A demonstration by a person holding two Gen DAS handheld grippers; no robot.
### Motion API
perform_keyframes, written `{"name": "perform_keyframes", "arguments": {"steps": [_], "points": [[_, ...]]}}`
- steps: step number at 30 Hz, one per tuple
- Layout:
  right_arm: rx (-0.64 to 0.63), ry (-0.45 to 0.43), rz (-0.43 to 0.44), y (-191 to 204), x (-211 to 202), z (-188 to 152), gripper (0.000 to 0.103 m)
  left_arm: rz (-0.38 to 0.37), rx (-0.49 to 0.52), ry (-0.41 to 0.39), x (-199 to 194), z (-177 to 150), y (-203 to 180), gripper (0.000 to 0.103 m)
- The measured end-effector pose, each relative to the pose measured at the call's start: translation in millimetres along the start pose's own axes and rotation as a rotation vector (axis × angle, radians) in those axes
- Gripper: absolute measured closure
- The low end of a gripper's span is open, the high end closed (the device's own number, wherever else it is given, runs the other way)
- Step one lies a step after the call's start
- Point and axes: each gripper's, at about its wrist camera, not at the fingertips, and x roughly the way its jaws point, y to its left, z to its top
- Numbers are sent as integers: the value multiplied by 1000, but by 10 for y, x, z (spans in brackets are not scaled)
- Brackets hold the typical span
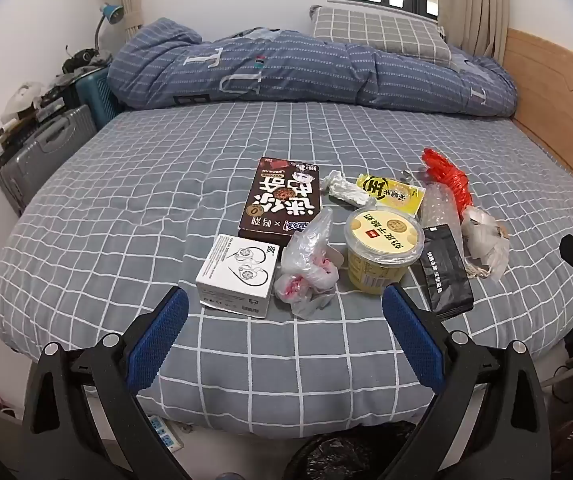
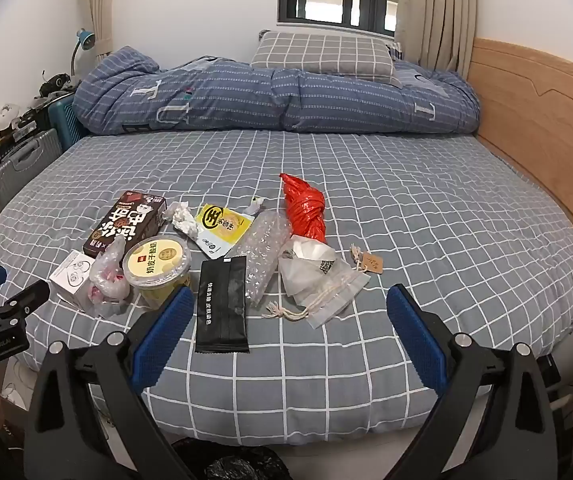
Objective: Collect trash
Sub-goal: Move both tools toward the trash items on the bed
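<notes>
Trash pickup, approach stage: both grippers empty above the near edge of the bed (image 1: 134,184).

The left gripper (image 1: 284,312) and right gripper (image 2: 288,304) both stand with jaws wide, nothing between them. The trash lies clustered mid-bed: white earphone box (image 1: 236,276), crumpled clear bag (image 1: 310,264), yellow yogurt cup (image 1: 382,248), black sachet (image 2: 222,304), brown snack box (image 1: 280,196), red plastic bag (image 2: 306,212). Take the nearest item first; descend squarely, straddle one item only, and close on rigid sides. A black-lined bin (image 2: 242,468) appears below the bed edge.

cut off: black bin bag (image 2: 242,470), bottom edge | blurred: nightstand clutter (image 1: 34,100)
</notes>
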Motion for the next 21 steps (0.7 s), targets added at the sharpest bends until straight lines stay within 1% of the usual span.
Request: {"name": "perform_keyframes", "arguments": {"steps": [21], "points": [[9, 3, 5, -42, 18, -1, 10, -6, -2, -4, -36, 27, -54, 7]]}}
